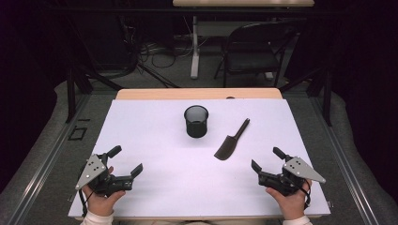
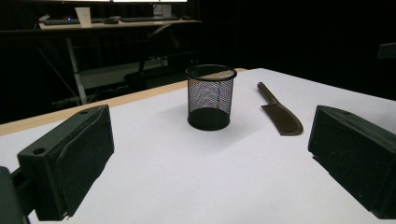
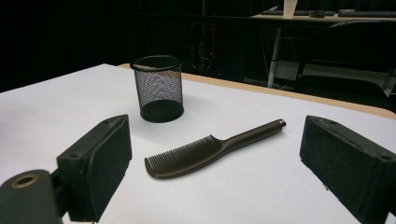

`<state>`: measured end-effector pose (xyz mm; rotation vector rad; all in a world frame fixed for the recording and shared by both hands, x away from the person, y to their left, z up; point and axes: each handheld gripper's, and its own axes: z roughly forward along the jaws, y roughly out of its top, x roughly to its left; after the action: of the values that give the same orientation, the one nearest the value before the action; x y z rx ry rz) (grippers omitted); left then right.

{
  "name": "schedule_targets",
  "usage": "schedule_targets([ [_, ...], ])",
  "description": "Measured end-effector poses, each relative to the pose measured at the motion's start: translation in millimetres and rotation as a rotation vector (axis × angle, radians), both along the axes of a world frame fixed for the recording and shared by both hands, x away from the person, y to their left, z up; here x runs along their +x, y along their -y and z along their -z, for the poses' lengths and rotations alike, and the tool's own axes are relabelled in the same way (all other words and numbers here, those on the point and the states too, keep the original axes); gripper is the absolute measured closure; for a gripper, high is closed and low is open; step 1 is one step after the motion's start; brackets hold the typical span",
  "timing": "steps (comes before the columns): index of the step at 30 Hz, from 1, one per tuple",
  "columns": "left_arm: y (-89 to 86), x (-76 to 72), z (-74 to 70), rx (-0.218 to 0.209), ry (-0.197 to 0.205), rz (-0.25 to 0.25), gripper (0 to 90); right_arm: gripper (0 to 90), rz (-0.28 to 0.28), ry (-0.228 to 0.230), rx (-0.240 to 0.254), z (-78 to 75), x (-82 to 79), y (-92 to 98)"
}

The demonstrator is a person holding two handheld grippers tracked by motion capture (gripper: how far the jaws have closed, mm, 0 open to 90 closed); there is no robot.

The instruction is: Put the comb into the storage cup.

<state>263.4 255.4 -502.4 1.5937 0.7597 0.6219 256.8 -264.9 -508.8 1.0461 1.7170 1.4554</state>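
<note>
A black mesh cup [image 1: 195,121] stands upright near the middle of the white table top [image 1: 155,140]; its inside looks empty. To its right lies a dark brown comb [image 1: 231,140], handle pointing toward the far right. My left gripper [image 1: 125,161] rests near the front left, jaws wide apart with nothing between them. My right gripper [image 1: 267,159] sits at the front right, open, a little short of the comb's toothed end. In the left gripper view the cup [image 2: 209,97] and comb [image 2: 279,110] lie ahead. In the right gripper view the comb [image 3: 210,148] lies between the spread jaws, untouched, with the cup [image 3: 158,88] behind.
A black folding chair [image 1: 253,51] and a desk leg [image 1: 194,47] stand beyond the table's far edge. Cables lie on the floor behind. A wooden strip [image 1: 197,93] borders the far side of the white sheet.
</note>
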Motion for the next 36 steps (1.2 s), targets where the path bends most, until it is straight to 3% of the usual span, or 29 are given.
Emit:
schedule_targets([
  [13,1.0,0.1,2.3,0.012,-0.021,0.0,0.4,15.9,-0.022,-0.028,-0.046,3.0,7.1,-2.9],
  [16,0.3,-0.3,2.1,0.018,-0.024,0.001,0.4,20.8,-0.034,-0.062,-0.073,5.4,10.9,-3.5],
  [24,1.0,-2.8,3.1,0.025,-0.038,0.006,1.0,29.5,-0.039,-0.086,-0.103,4.0,15.1,-3.9],
  [36,2.0,-5.7,4.2,0.045,-0.054,-0.002,2.2,36.6,-0.025,-0.171,-0.093,0.3,28.3,-1.3],
])
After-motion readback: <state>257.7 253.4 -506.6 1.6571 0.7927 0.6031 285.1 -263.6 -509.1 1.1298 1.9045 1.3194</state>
